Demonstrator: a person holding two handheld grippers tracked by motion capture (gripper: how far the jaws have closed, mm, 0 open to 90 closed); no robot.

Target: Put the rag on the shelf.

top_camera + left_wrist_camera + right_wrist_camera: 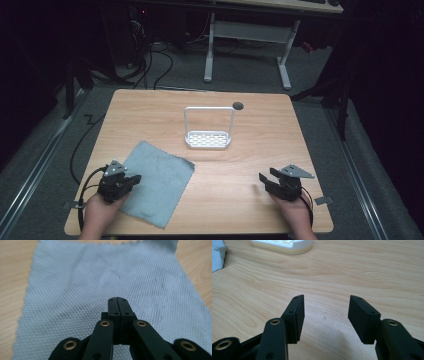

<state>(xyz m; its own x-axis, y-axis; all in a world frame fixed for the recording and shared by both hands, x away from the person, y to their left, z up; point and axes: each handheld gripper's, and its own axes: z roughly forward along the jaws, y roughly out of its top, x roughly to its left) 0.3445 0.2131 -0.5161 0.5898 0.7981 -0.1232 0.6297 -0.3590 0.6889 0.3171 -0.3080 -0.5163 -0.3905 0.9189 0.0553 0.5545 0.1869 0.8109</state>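
Currently the left gripper (131,179), jaws closed on nothing, hovers over the grey cloth (157,181) lying flat on the surface (240,165). Right gripper (266,177) stands open, empty. Next: open, pinch a cloth edge.

Right gripper (325,308) open, bare table (362,272), white rack (284,245)

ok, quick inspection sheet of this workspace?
Surface: wooden table, round hole near far edge.
Job's things: grey cloth flat at near left.
Clutter: white rack at centre.
Grippers: left hand-held gripper shut, empty, above the cloth; right hand-held gripper open, empty, over bare wood.
Cables: black cable loops from left gripper; more on floor.
Surroundings: dark room, white desk frame behind.
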